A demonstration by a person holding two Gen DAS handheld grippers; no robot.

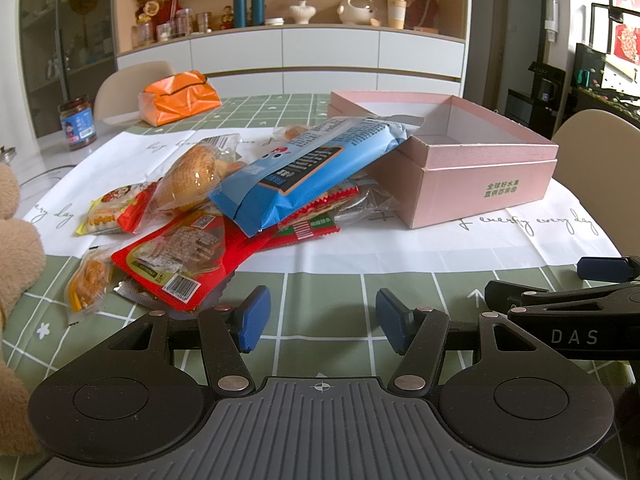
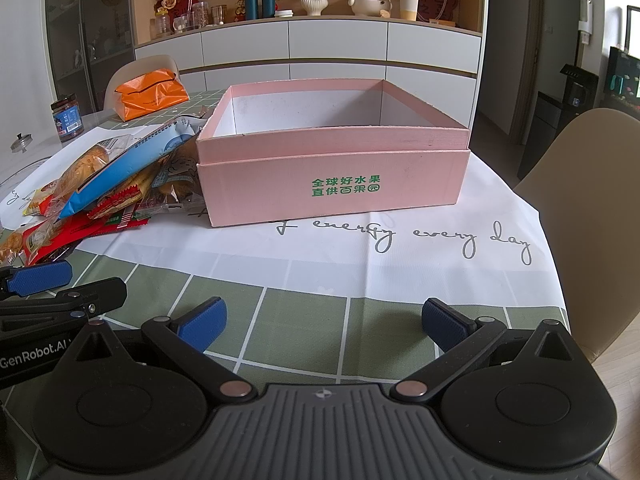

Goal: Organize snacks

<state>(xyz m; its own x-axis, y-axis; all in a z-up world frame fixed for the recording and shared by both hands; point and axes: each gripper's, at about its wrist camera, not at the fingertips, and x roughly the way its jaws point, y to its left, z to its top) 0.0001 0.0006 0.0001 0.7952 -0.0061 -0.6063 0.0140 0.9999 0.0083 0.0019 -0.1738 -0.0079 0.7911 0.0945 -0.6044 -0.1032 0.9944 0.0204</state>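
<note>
A heap of snack packets lies on the table left of an open pink box (image 1: 484, 184) (image 2: 332, 184). On top, a long blue packet (image 1: 316, 168) (image 2: 124, 164) leans against the box's corner. Under it are a wrapped bun (image 1: 192, 178), a red packet (image 1: 180, 256), a yellow-red one (image 1: 116, 210) and a small orange one (image 1: 90, 280). The box's inside shows nothing in it. My left gripper (image 1: 320, 320) hovers open over the tablecloth, just in front of the heap. My right gripper (image 2: 322, 324) is open too, in front of the box, nothing between its fingers.
An orange bag (image 1: 178, 96) (image 2: 150, 94) and a jar (image 1: 78, 122) (image 2: 67, 118) stand at the back left. A brown plush toy (image 1: 16, 240) is at the left edge. A beige chair (image 2: 592, 216) stands right of the table. Cabinets line the far wall.
</note>
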